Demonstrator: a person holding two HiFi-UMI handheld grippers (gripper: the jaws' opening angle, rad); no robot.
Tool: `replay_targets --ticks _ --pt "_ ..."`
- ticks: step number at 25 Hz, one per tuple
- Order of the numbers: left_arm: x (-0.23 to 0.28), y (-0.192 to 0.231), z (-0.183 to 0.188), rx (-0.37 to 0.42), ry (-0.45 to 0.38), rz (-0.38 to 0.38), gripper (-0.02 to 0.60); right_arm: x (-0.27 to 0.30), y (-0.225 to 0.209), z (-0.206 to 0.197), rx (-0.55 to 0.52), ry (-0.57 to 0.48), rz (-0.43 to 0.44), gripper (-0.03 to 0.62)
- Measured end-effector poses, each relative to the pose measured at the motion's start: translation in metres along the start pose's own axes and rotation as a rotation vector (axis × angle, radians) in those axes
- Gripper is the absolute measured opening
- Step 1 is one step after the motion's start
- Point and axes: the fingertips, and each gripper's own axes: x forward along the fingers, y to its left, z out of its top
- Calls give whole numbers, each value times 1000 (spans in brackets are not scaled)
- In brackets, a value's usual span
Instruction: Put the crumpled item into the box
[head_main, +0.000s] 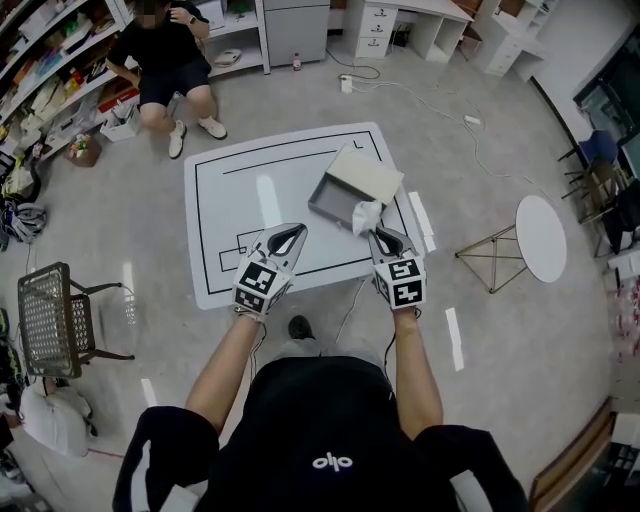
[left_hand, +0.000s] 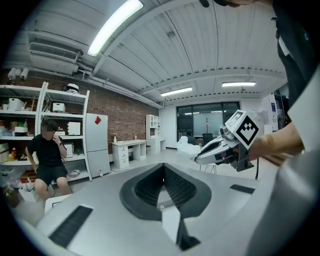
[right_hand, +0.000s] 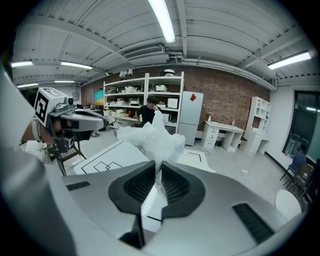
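Observation:
The crumpled item (head_main: 365, 214) is a white wad of thin plastic or paper. My right gripper (head_main: 380, 238) is shut on it, holding it just at the near right corner of the box (head_main: 352, 186), an open grey box with a pale lid leaning behind. In the right gripper view the wad (right_hand: 152, 139) bulges up out of the closed jaws (right_hand: 156, 172). My left gripper (head_main: 289, 236) hovers over the white table to the box's left, jaws shut (left_hand: 163, 168) with nothing in them. The left gripper view shows the right gripper (left_hand: 220, 148) carrying the wad (left_hand: 188, 146).
The white table (head_main: 235, 200) has black lines drawn on it. A person (head_main: 165, 62) sits on the floor by shelves at the far left. A wire chair (head_main: 52, 318) stands left, a round white side table (head_main: 540, 237) right. Cables (head_main: 440, 105) run across the floor.

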Motion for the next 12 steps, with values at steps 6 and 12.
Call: replay_targets --ticks 6,12 --pt "10 17 -6 -14 -9 -13 6 19 -4 6 -10 17 -11 44" --pt "20 32 -7 -33 4 -6 7 38 -10 13 -22 28 -4 44"
